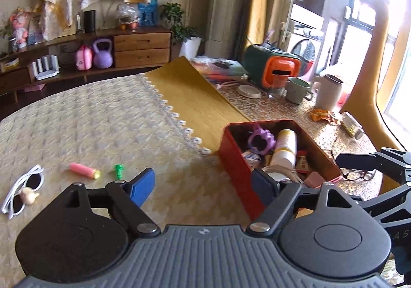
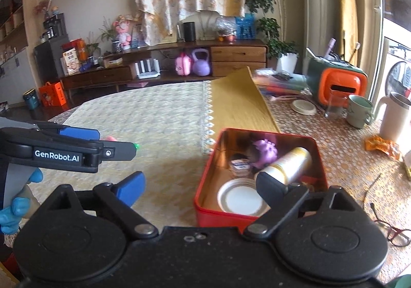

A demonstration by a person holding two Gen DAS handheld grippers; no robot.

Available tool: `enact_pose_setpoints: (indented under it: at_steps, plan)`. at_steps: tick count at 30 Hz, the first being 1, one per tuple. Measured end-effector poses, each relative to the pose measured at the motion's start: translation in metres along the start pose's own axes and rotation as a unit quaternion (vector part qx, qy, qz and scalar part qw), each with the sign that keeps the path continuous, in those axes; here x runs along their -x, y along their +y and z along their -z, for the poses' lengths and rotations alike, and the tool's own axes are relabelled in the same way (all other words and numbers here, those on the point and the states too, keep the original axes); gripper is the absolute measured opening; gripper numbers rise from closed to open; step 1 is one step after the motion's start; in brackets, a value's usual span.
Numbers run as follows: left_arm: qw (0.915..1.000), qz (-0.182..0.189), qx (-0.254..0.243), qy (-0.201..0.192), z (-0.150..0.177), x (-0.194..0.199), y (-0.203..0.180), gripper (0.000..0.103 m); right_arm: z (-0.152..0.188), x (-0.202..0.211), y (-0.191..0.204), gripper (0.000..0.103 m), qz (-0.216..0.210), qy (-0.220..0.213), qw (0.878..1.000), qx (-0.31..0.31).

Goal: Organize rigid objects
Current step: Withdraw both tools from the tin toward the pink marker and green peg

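A red tin box (image 1: 232, 159) (image 2: 205, 180) sits on the table and holds a purple toy (image 1: 260, 140) (image 2: 264, 153), a white and yellow bottle (image 1: 283, 146) (image 2: 290, 165), a round white lid (image 2: 241, 198) and small packets. On the cloth to its left lie a pink tube (image 1: 83, 170), a green peg (image 1: 118, 169), white sunglasses (image 1: 23, 190) and a small beige piece (image 1: 28, 195). My left gripper (image 1: 203, 185) is open and empty, just left of the box. It also shows in the right wrist view (image 2: 113, 145). My right gripper (image 2: 200, 185) is open and empty over the box's near edge.
Dark-framed glasses (image 1: 359, 173) (image 2: 393, 232) lie right of the box. Further right and back stand a green mug (image 1: 298, 90), a white jug (image 1: 328, 92), a glass (image 2: 334, 105), an orange and green appliance (image 1: 272, 66) and an orange wrapper (image 2: 382, 146). A yellow mat (image 1: 195, 92) lies behind the box.
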State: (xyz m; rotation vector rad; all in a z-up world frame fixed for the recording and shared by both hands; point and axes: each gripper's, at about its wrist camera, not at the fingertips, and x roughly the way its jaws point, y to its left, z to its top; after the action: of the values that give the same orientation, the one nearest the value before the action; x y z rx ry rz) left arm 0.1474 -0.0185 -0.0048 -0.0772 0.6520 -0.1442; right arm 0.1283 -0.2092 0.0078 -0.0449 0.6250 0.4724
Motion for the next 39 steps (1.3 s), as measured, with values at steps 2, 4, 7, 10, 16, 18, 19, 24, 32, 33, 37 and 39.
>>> enact_pose_setpoints:
  at_steps: [2, 4, 7, 10, 16, 18, 19, 24, 32, 33, 37, 39]
  plan:
    - [0.9999, -0.015, 0.006, -0.004, 0.003, 0.002, 0.008, 0.085, -0.002, -0.003, 0.006, 0.095, -0.008, 0.001, 1.0, 0.004]
    - [0.9995, -0.028, 0.011, -0.01, 0.005, 0.004, 0.017, 0.086, -0.003, -0.006, 0.013, 0.097, -0.019, 0.001, 1.0, 0.009]
    - [0.9987, -0.044, 0.024, -0.014, 0.009, 0.006, 0.034, 0.086, -0.005, -0.011, 0.025, 0.102, -0.043, 0.001, 0.999, 0.02]
    - [0.9974, -0.059, 0.037, -0.017, 0.014, 0.006, 0.049, 0.086, -0.008, -0.017, 0.04, 0.103, -0.06, -0.001, 0.998, 0.036]
    - [0.9939, -0.096, 0.05, -0.02, 0.022, 0.002, 0.076, 0.086, -0.017, -0.038, 0.064, 0.103, -0.075, 0.009, 0.996, 0.052]
    - [0.9929, -0.104, 0.054, -0.022, 0.023, -0.001, 0.084, 0.086, -0.019, -0.046, 0.07, 0.103, -0.08, 0.015, 0.995, 0.056]
    - [0.9926, -0.107, 0.054, -0.022, 0.024, -0.004, 0.088, 0.086, -0.021, -0.05, 0.073, 0.103, -0.084, 0.018, 0.995, 0.057]
    - [0.9916, -0.116, 0.055, -0.016, 0.027, -0.021, 0.109, 0.086, -0.029, -0.074, 0.082, 0.102, -0.09, 0.034, 0.993, 0.067]
    - [0.9938, -0.108, 0.025, -0.001, 0.029, -0.059, 0.139, 0.086, -0.043, -0.119, 0.082, 0.099, -0.084, 0.07, 0.992, 0.055]
    - [0.9938, -0.108, 0.024, 0.002, 0.03, -0.064, 0.142, 0.086, -0.043, -0.124, 0.083, 0.098, -0.082, 0.072, 0.993, 0.054]
    - [0.9942, -0.104, 0.025, 0.005, 0.032, -0.083, 0.151, 0.086, -0.049, -0.148, 0.084, 0.097, -0.066, 0.085, 0.993, 0.041]
    - [0.9944, -0.103, 0.023, 0.005, 0.034, -0.09, 0.154, 0.086, -0.051, -0.163, 0.085, 0.092, -0.065, 0.097, 0.993, 0.03]
